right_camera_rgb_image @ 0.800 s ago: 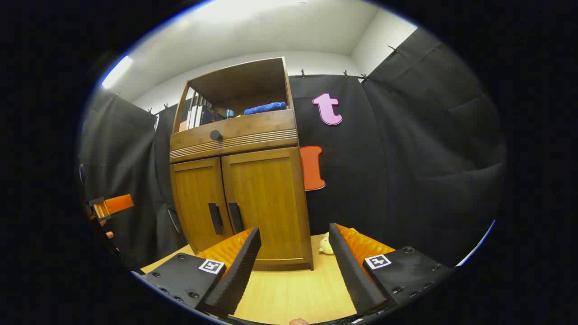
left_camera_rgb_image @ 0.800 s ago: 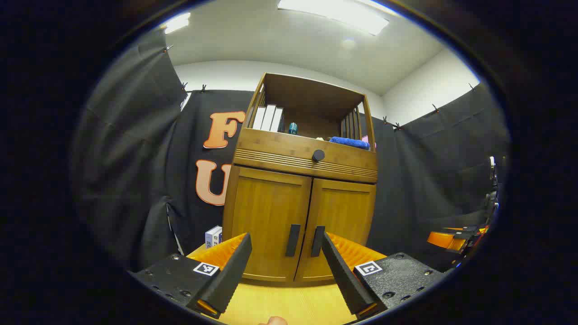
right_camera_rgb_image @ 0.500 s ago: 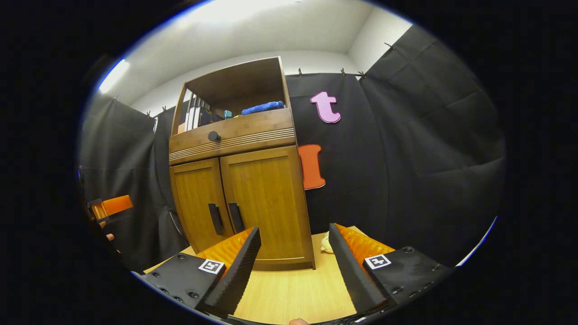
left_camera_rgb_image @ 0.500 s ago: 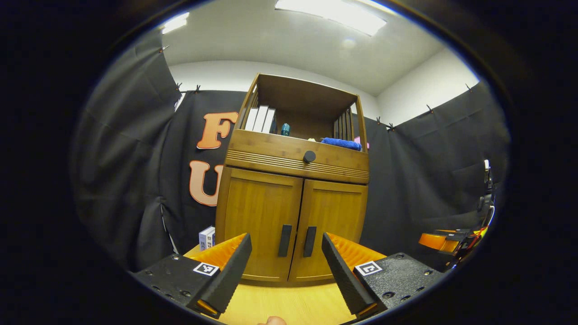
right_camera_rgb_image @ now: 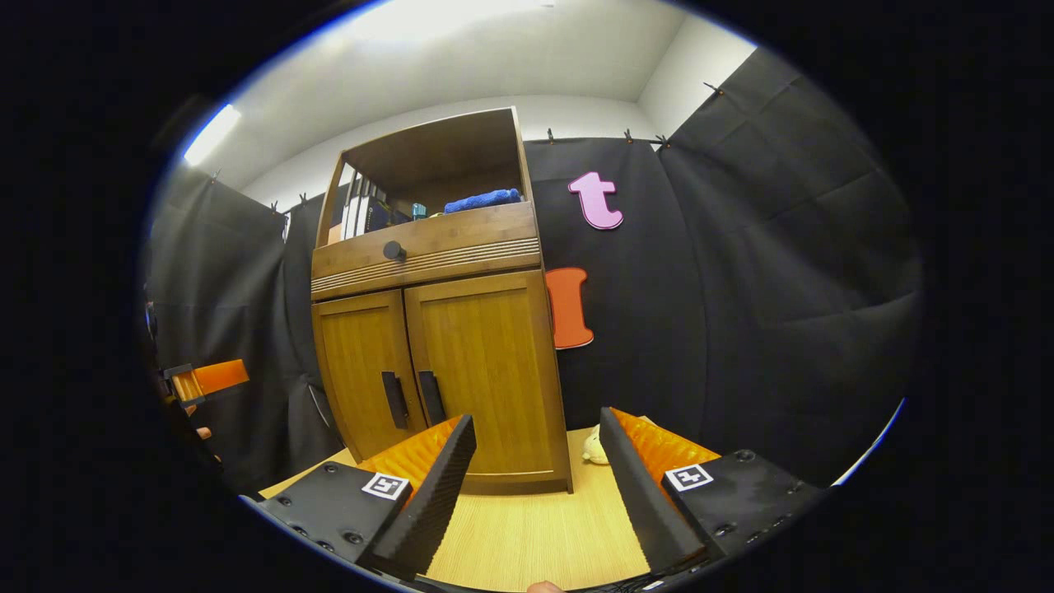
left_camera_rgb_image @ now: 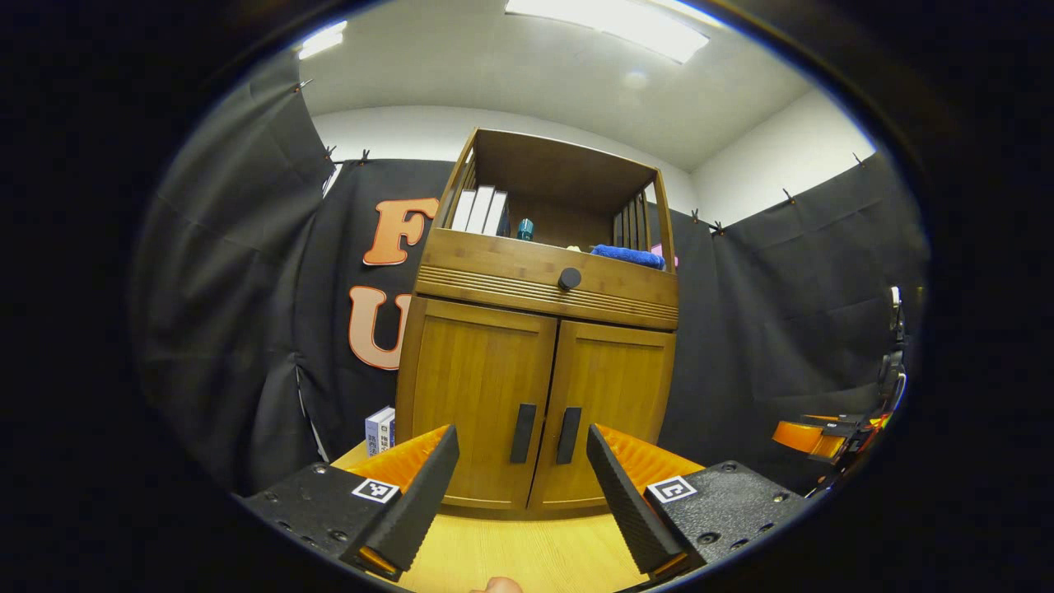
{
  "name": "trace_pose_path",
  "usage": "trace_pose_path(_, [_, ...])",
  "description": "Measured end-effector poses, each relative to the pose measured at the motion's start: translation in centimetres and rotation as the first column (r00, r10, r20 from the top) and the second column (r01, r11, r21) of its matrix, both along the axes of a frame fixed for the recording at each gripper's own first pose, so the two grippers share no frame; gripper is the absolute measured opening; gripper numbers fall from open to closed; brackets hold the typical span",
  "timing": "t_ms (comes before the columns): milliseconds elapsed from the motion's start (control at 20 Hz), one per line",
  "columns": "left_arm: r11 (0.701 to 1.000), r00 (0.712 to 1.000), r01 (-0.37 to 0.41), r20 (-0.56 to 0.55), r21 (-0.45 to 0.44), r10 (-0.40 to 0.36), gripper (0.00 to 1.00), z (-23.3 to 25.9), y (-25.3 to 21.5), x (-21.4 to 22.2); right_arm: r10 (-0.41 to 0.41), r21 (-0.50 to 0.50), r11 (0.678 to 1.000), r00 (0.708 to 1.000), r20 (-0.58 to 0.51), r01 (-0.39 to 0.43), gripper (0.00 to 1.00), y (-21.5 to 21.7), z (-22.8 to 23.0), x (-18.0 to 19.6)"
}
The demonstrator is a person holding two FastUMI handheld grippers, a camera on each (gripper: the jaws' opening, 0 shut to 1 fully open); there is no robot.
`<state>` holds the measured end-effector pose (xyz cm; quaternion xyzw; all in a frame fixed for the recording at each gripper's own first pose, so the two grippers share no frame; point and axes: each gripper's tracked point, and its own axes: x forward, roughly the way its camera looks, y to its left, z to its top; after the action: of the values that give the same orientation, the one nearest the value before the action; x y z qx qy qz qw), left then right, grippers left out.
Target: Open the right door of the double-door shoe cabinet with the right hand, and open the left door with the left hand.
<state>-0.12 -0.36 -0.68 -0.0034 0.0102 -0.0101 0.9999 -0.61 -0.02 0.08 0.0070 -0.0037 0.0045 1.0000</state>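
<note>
Both hand-held grippers are spread wide and hold nothing: the left hand-held gripper (left_camera_rgb_image: pixel 520 494) points at the two dark handles (left_camera_rgb_image: pixel 523 432) between its fingers, and the right hand-held gripper (right_camera_rgb_image: pixel 535 494) aims past the shoe cabinet's (right_camera_rgb_image: pixel 436 329) right edge. The cabinet stands on the desk (right_camera_rgb_image: pixel 527 527), near but untouched. Its two doors, left door (left_camera_rgb_image: pixel 478 395) and right door (left_camera_rgb_image: pixel 609 403), are closed, one round knob (left_camera_rgb_image: pixel 569 278) above.

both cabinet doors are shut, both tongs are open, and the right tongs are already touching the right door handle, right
Not quite. The right tongs are not touching the right door handle; in the right gripper view they hang open, short of it. Both doors are shut, and the left tongs are open too.
</note>
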Motion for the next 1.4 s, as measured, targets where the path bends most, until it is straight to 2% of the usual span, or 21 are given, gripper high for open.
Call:
trace_pose_path(150, [1.0, 1.0, 0.005, -0.007, 0.007, -0.005, 0.94, -0.4, -0.2, 0.2, -0.003, 0.004, 1.0, 1.0, -0.006, 0.003, 0.98, -0.1, -0.3, 0.4])
trace_pose_path(200, [1.0, 1.0, 0.004, -0.012, 0.011, -0.004, 0.95, -0.7, -0.1, 0.2, -0.003, 0.005, 1.0, 1.0, -0.012, 0.003, 0.89, -0.1, -0.6, 0.6])
trace_pose_path(250, [1.0, 1.0, 0.002, -0.017, 0.013, -0.002, 0.92, -0.9, -0.1, 0.4, 0.0, 0.007, 1.0, 1.0, -0.017, 0.0, 0.89, 0.0, -0.8, 0.9])
trace_pose_path(300, [1.0, 1.0, -0.001, -0.02, 0.014, 0.001, 0.95, -1.1, 0.1, 0.5, 0.003, 0.008, 1.0, 1.0, -0.021, -0.003, 0.89, 0.2, -0.8, 1.3])
trace_pose_path(450, [1.0, 0.999, -0.015, -0.033, 0.022, 0.016, 0.95, -2.0, 0.4, 1.2, 0.005, 0.007, 1.0, 1.0, -0.031, -0.005, 0.89, 0.4, -1.5, 2.7])
trace_pose_path(500, [0.999, 0.999, -0.021, -0.038, 0.028, 0.022, 0.92, -2.3, 0.5, 1.5, 0.009, 0.009, 1.0, 0.999, -0.035, -0.009, 0.89, 0.7, -1.7, 3.2])
trace_pose_path(550, [0.999, 0.999, -0.027, -0.046, 0.035, 0.028, 0.95, -2.7, 0.7, 1.9, 0.017, 0.011, 1.0, 0.999, -0.038, -0.016, 0.89, 1.1, -2.0, 3.6])
trace_pose_path(650, [0.998, 0.998, -0.034, -0.06, 0.044, 0.036, 0.95, -3.5, 1.1, 2.6, 0.033, 0.012, 0.999, 0.999, -0.04, -0.033, 0.89, 2.0, -2.2, 4.7])
trace_pose_path(700, [0.998, 0.997, -0.037, -0.065, 0.049, 0.04, 0.92, -3.8, 1.2, 2.9, 0.041, 0.011, 0.999, 0.998, -0.041, -0.041, 0.98, 2.6, -2.4, 5.4])
trace_pose_path(750, [0.998, 0.997, -0.039, -0.07, 0.053, 0.042, 0.95, -4.1, 1.3, 3.2, 0.049, 0.008, 0.999, 0.998, -0.042, -0.049, 0.98, 3.2, -2.7, 6.0])
trace_pose_path(850, [0.997, 0.996, -0.043, -0.079, 0.07, 0.048, 0.92, -4.7, 1.5, 3.7, 0.064, 0.005, 0.998, 0.997, -0.045, -0.063, 0.98, 4.3, -3.1, 7.4])
trace_pose_path(900, [0.996, 0.995, -0.043, -0.085, 0.076, 0.049, 0.95, -5.0, 1.6, 3.8, 0.07, 0.007, 0.998, 0.996, -0.047, -0.07, 0.98, 5.0, -3.4, 8.3])
trace_pose_path(1050, [0.996, 0.993, -0.037, -0.107, 0.083, 0.046, 0.92, -6.0, 1.8, 4.3, 0.09, 0.011, 0.996, 0.994, -0.056, -0.09, 0.98, 7.1, -4.2, 10.8])
trace_pose_path(1100, [0.996, 0.993, -0.035, -0.113, 0.086, 0.045, 0.98, -6.1, 1.9, 4.5, 0.097, 0.01, 0.995, 0.993, -0.061, -0.096, 0.98, 7.9, -4.5, 11.8])
trace_pose_path(1150, [0.996, 0.992, -0.037, -0.117, 0.086, 0.047, 0.92, -6.3, 2.1, 4.7, 0.104, 0.01, 0.995, 0.993, -0.062, -0.104, 0.98, 8.7, -4.9, 12.6])
trace_pose_path(1200, [0.996, 0.992, -0.04, -0.118, 0.083, 0.05, 0.95, -6.3, 2.3, 4.8, 0.112, 0.012, 0.994, 0.992, -0.062, -0.111, 0.98, 9.4, -5.0, 13.4])
trace_pose_path(1300, [0.995, 0.991, -0.044, -0.119, 0.086, 0.054, 0.92, -6.5, 2.7, 5.2, 0.117, 0.017, 0.993, 0.991, -0.062, -0.116, 0.98, 10.5, -5.3, 15.1])
trace_pose_path(1400, [0.994, 0.992, -0.046, -0.115, 0.096, 0.057, 0.95, -6.6, 3.1, 5.5, 0.105, 0.011, 0.995, 0.993, -0.048, -0.104, 0.98, 11.3, -5.4, 17.0])
